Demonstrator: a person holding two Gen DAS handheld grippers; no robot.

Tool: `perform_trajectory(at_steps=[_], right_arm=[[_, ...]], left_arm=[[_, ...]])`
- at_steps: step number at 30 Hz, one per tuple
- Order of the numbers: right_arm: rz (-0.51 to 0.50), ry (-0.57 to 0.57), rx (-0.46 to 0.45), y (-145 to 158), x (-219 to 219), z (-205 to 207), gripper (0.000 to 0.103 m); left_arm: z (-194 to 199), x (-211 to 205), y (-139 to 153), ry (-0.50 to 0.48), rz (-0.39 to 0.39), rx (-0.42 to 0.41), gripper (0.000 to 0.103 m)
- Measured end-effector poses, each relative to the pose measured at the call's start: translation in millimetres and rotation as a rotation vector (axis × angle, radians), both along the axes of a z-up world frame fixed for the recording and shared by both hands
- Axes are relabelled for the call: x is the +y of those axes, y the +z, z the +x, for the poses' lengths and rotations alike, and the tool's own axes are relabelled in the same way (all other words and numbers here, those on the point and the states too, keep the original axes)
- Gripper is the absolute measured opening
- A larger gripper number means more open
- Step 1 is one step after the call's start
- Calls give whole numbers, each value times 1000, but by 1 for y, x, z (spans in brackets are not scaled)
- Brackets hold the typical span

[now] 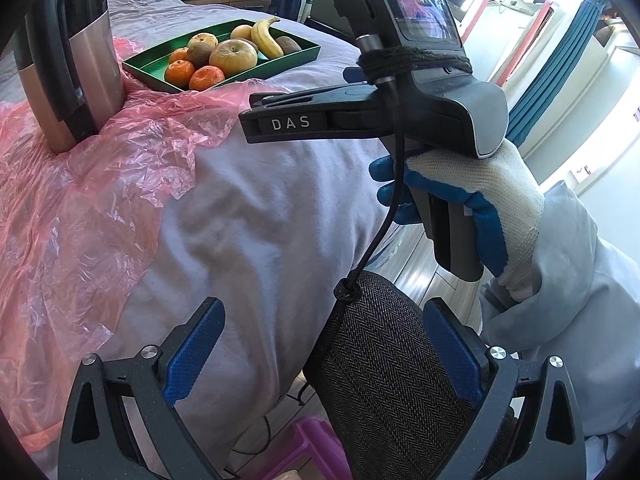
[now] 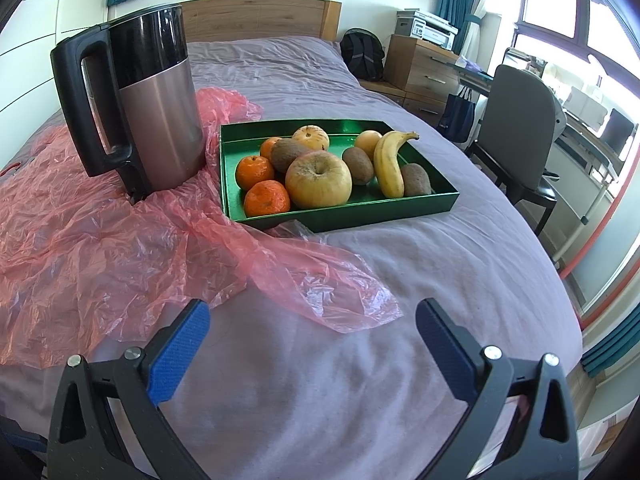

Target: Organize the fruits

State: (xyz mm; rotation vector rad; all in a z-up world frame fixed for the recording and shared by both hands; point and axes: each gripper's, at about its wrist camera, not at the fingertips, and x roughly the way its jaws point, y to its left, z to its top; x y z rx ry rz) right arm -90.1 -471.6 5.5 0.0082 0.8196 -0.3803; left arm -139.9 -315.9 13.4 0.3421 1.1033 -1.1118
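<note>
A green tray on the bed holds several fruits: a large apple, a banana, three tangerines, kiwis and two more yellow fruits. The tray also shows in the left wrist view, far off. My right gripper is open and empty above the bedsheet, short of the tray. My left gripper is open and empty at the bed's near edge. The right gripper's body, held by a gloved hand, shows in the left wrist view.
A steel and black kettle stands left of the tray on crumpled pink plastic. A grey fabric chair back sits between my left fingers, behind them. A chair, drawers and a desk stand right of the bed.
</note>
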Motion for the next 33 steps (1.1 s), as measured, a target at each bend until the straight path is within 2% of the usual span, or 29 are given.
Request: perform_trajectory(at_steps=[33], right_arm=[[-3, 1, 1, 0, 2, 1, 103]], left_arm=[[4, 3, 1, 12, 3, -13, 98]])
